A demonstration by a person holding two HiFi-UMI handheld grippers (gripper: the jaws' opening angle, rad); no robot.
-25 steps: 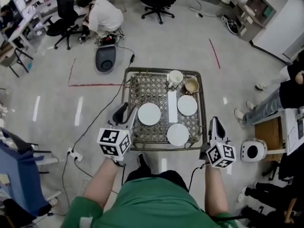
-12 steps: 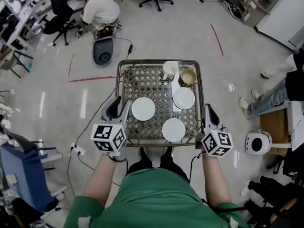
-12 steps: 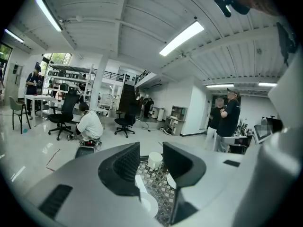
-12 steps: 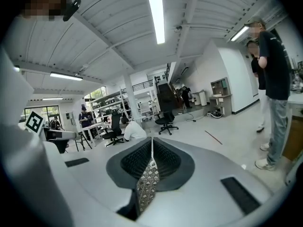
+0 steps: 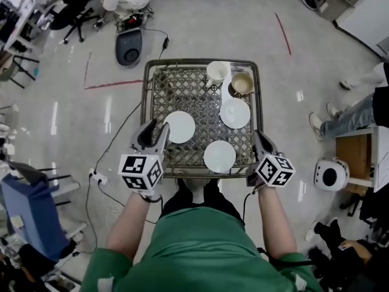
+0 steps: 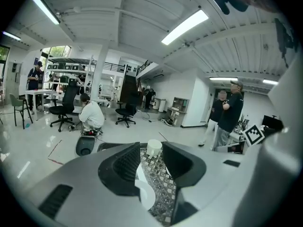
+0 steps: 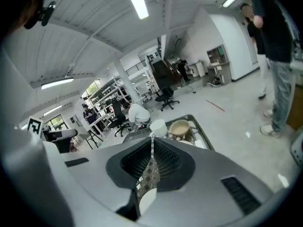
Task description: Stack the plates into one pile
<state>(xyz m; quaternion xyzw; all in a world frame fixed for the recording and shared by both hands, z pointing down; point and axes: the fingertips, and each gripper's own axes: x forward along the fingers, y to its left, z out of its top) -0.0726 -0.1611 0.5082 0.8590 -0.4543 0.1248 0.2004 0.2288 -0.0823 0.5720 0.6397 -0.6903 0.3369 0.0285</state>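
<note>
Both grippers now sit lower and closer to the table (image 5: 203,61) than before. The left gripper (image 5: 157,132) gapes empty beside the left plate (image 5: 180,126). The right gripper (image 5: 257,139) is closed and empty. The plates (image 5: 219,156) lie apart, unstacked.

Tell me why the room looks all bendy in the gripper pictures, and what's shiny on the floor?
Left gripper view and right gripper view: the wide-angle lens curves the ceiling round and leaves dark corners. Head view: straighter, with pale streaks of glare on the glossy floor; the nearest plate looks sharp.
</note>
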